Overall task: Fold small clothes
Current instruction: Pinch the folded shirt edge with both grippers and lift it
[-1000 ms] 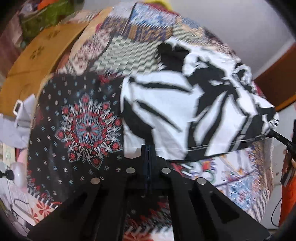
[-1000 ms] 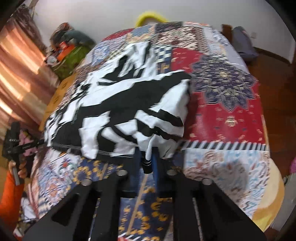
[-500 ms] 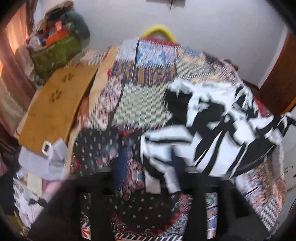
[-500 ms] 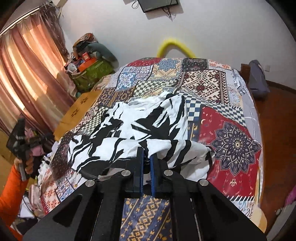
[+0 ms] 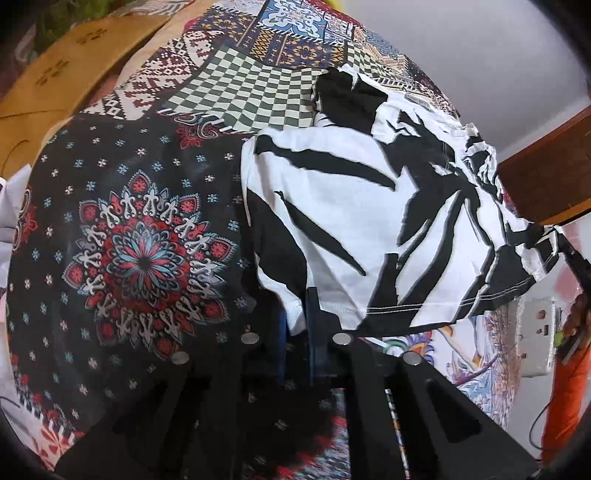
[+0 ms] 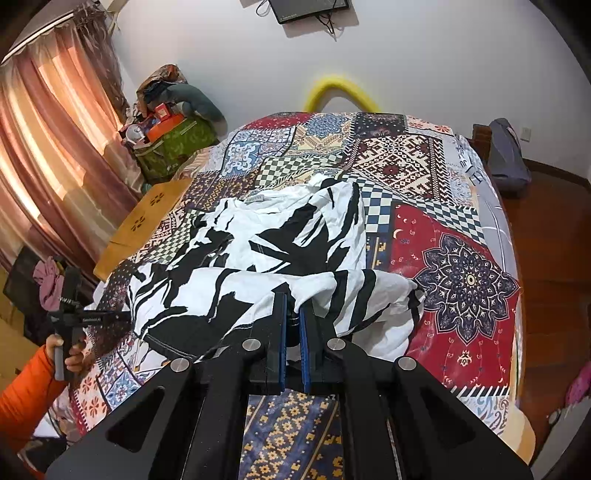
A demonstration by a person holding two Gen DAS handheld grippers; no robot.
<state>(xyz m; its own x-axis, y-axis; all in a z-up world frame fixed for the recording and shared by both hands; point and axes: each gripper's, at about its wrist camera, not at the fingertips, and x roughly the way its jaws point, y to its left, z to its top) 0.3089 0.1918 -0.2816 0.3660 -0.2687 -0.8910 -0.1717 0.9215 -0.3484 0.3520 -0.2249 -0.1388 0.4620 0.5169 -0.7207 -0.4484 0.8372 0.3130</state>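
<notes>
Blur from half a second ago has cleared in the left wrist view, and the camera sits lower and closer to the bed again: the zebra-striped shirt (image 5: 354,221) fills the centre and right of the frame, lying on the patchwork bedspread (image 5: 140,229). The left gripper (image 5: 295,314), at lower centre, has its blue pads nearly together, pinching a white hem corner of the shirt. At the right edge the shirt's far corner meets the tip of the other tool, with an orange sleeve (image 5: 565,398) below it; only this view shows that.

Right wrist view: little has shifted since half a second ago. The right gripper (image 6: 291,314) at lower centre keeps its pads close, a narrow gap between them, nipping a fold of the shirt (image 6: 280,251), which is bunched over the bed's middle. At the left edge the left gripper (image 6: 122,316) grips the shirt's corner. This view alone shows the curtains (image 6: 55,147), the wall screen (image 6: 314,9) and a yellow arch (image 6: 341,90) behind the bed.
</notes>
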